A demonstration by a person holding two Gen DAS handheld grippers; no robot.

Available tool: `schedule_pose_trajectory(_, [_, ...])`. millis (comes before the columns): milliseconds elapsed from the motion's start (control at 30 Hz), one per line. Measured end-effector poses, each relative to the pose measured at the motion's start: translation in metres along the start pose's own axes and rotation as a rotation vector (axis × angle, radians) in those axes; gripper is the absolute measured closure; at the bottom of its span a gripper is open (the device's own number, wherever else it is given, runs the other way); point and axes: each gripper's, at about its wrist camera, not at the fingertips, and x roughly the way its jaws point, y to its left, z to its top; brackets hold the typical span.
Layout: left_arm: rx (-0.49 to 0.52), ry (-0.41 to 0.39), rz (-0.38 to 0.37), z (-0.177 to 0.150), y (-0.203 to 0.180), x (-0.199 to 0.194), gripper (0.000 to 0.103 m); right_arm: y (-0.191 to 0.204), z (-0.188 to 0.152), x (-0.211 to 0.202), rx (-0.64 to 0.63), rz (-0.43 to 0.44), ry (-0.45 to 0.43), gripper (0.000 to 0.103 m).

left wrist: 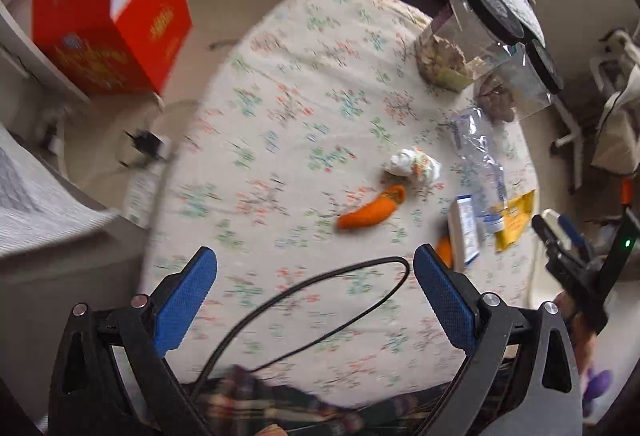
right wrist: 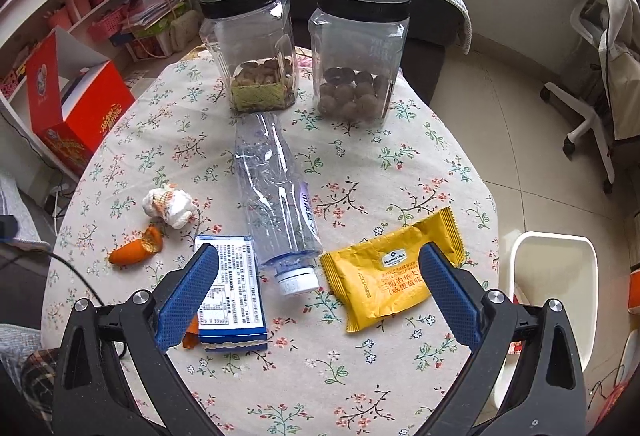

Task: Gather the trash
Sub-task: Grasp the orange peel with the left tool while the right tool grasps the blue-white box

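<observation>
On the floral tablecloth (right wrist: 360, 172) lie an empty plastic bottle (right wrist: 276, 192), a yellow snack wrapper (right wrist: 394, 272), a blue-and-white box (right wrist: 232, 292), a crumpled tissue (right wrist: 170, 206) and orange peel (right wrist: 136, 248). My right gripper (right wrist: 320, 288) is open above the bottle cap, the box under its left finger, the wrapper under its right. My left gripper (left wrist: 316, 292) is open and empty over the table's near side, well short of the peel (left wrist: 370, 212) and tissue (left wrist: 416, 164). The bottle (left wrist: 478, 156), box (left wrist: 464, 232) and wrapper (left wrist: 514, 220) show at its right.
Two black-lidded clear jars (right wrist: 256, 44) (right wrist: 358, 52) stand at the table's far side. A white bin (right wrist: 554, 292) stands on the floor to the right. A red box (right wrist: 76, 104) and shelves are at left. A black cable (left wrist: 320, 312) crosses the left view.
</observation>
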Motion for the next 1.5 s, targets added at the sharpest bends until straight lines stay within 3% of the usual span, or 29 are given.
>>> schedule_pose_trajectory(133, [0.173, -0.251, 0.423, 0.005, 0.013, -0.144, 0.007, 0.008, -0.001, -0.008, -0.021, 0.023, -0.009, 0.007])
schedule_pose_trajectory(233, [0.195, -0.398, 0.59, -0.002, 0.017, -0.254, 0.007, 0.01, 0.0, -0.014, -0.018, 0.043, -0.021, 0.007])
schedule_pose_trajectory(300, [0.204, -0.459, 0.664, -0.016, 0.016, -0.314, 0.007, 0.009, -0.002, -0.016, -0.026, 0.04, -0.023, 0.007])
schedule_pose_trajectory(367, [0.25, -0.45, 0.695, -0.037, 0.009, -0.352, 0.007, 0.005, -0.005, -0.015, -0.024, 0.032, -0.017, 0.007])
schedule_pose_trajectory(467, [0.328, -0.436, 0.657, -0.069, -0.008, -0.366, 0.007, -0.005, -0.008, -0.013, 0.002, 0.026, -0.002, 0.007])
schedule_pose_trajectory(533, [0.384, -0.38, 0.522, -0.08, -0.018, -0.339, 0.007, -0.014, -0.011, -0.013, 0.026, 0.024, 0.007, 0.007])
schedule_pose_trajectory(600, [0.454, -0.303, 0.396, -0.085, -0.034, -0.279, 0.007, -0.022, -0.014, -0.013, 0.051, 0.031, 0.013, 0.007])
schedule_pose_trajectory(700, [0.521, -0.145, 0.263, -0.074, -0.051, -0.149, 0.007, -0.032, -0.019, -0.014, 0.083, 0.037, 0.021, 0.007])
schedule_pose_trajectory(833, [0.524, 0.041, 0.199, -0.048, -0.071, 0.03, 0.007, -0.046, -0.025, -0.009, 0.147, 0.069, 0.058, 0.007])
schedule_pose_trajectory(933, [0.523, 0.109, 0.152, -0.035, -0.088, 0.116, 0.012, -0.051, -0.034, 0.003, 0.2, 0.144, 0.139, 0.007])
schedule_pose_trajectory(1033, [0.554, 0.104, 0.115, -0.021, -0.108, 0.157, 0.013, -0.044, -0.039, 0.011, 0.178, 0.172, 0.182, 0.007])
schedule_pose_trajectory(1167, [0.592, 0.08, 0.076, -0.004, -0.126, 0.178, 0.014, -0.027, -0.04, 0.019, 0.122, 0.204, 0.212, 0.007])
schedule_pose_trajectory(1233, [0.591, 0.09, 0.051, 0.002, -0.129, 0.187, 0.021, -0.015, -0.04, 0.025, 0.092, 0.212, 0.228, 0.007])
schedule_pose_trajectory(1300, [0.578, 0.128, 0.019, 0.003, -0.128, 0.195, 0.037, -0.005, -0.04, 0.033, 0.071, 0.225, 0.254, 0.007])
schedule_pose_trajectory(1367, [0.568, 0.109, -0.005, 0.0, -0.124, 0.191, 0.05, 0.007, -0.041, 0.042, 0.051, 0.23, 0.279, 0.007])
schedule_pose_trajectory(1400, [0.552, 0.103, -0.006, 0.0, -0.12, 0.188, 0.066, 0.013, -0.042, 0.048, 0.039, 0.224, 0.291, 0.007])
schedule_pose_trajectory(1467, [0.449, 0.111, -0.052, 0.002, -0.107, 0.182, 0.08, 0.025, -0.044, 0.06, 0.024, 0.216, 0.317, 0.007])
schedule_pose_trajectory(1500, [0.377, 0.112, -0.089, 0.003, -0.099, 0.178, 0.082, 0.029, -0.045, 0.066, 0.024, 0.216, 0.331, 0.007])
